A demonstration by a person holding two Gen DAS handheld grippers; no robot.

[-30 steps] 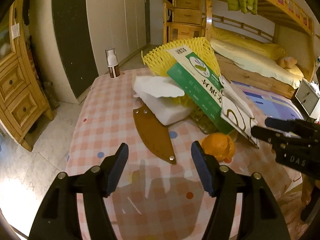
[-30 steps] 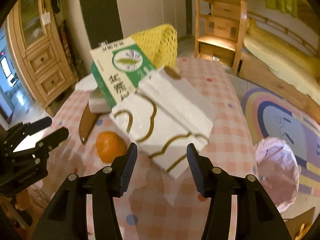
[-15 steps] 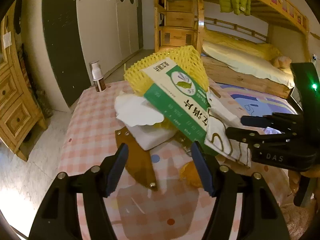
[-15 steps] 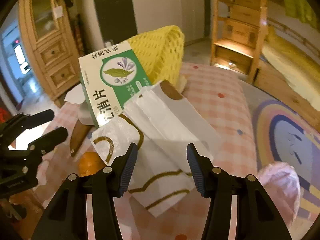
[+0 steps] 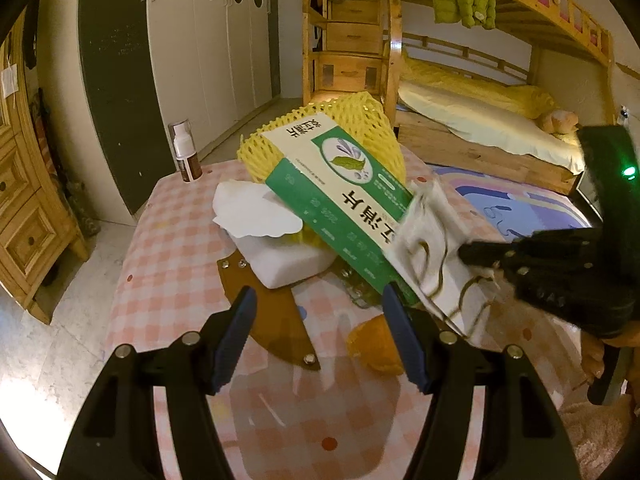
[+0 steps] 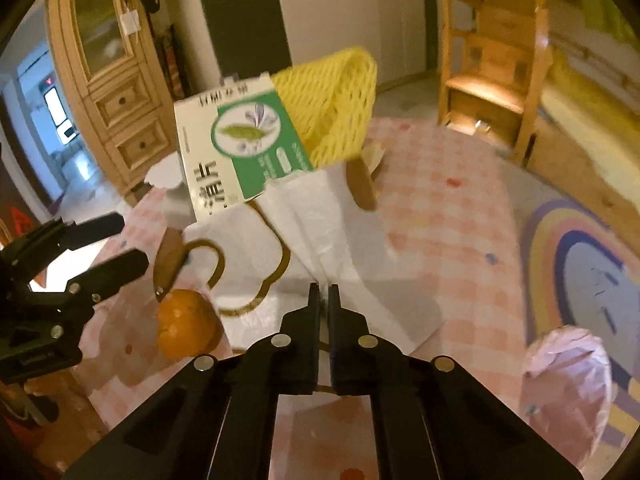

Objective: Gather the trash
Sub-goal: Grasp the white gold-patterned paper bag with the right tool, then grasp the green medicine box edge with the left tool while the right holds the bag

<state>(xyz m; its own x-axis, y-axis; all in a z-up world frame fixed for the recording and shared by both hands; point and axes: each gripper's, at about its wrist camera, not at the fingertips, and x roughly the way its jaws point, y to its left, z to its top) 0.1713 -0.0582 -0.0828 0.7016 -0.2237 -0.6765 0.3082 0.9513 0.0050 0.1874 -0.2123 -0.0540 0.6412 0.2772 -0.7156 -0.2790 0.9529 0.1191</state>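
Right gripper (image 6: 324,294) has snapped shut on the white paper bag (image 6: 320,236); left gripper (image 5: 320,334) gapes empty; lift slowly, lest the green box (image 6: 240,148) topple.

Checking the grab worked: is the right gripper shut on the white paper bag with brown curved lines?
Shut on it: the right gripper pinches the white paper bag's edge between closed jaws.

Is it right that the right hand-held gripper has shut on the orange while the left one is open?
Not quite. The right wrist view shows the right hand-held gripper shut on the white paper bag, not the orange. The left hand-held gripper is open.
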